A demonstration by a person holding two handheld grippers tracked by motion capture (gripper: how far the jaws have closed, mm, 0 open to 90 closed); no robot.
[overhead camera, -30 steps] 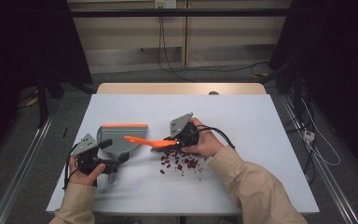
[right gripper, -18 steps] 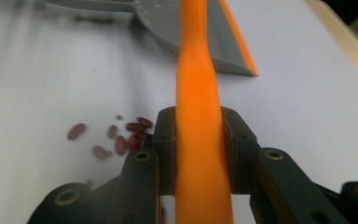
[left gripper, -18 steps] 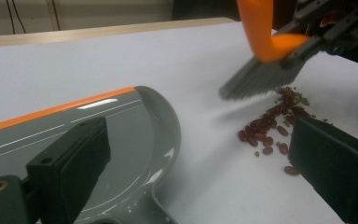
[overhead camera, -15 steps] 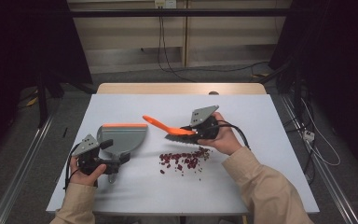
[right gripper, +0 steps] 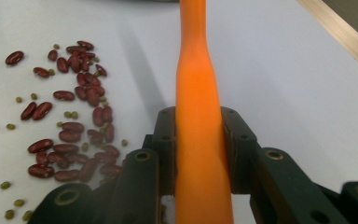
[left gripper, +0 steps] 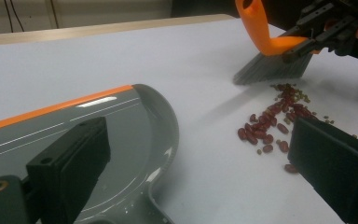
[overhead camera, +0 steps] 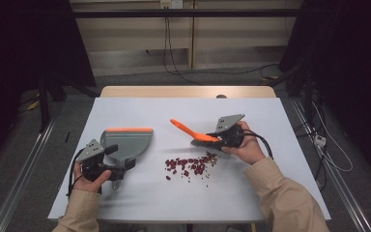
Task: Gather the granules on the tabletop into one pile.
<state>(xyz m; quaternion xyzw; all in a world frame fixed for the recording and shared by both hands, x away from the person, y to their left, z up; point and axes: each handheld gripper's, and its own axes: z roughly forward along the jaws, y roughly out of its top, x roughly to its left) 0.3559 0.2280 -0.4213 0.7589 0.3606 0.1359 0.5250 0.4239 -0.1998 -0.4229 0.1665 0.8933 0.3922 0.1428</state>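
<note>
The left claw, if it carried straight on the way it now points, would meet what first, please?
Most likely the scattered beans on the table, with the brush beyond them; the left claw is open beside the dustpan. Depth is hard to judge.

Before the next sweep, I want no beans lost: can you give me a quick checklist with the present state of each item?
1. Right tool shut on the brush handle: ok.
2. Bristles behind the beans, on the side away from the dustpan: ok.
3. Dustpan flat on the table: ok.
4. Orange lip facing the beans: not ok, it points to the table's far edge.
5. Left tool gripping the dustpan handle: cannot tell.
6. Beans in one pile: not ok, several strays lie around it.
</note>
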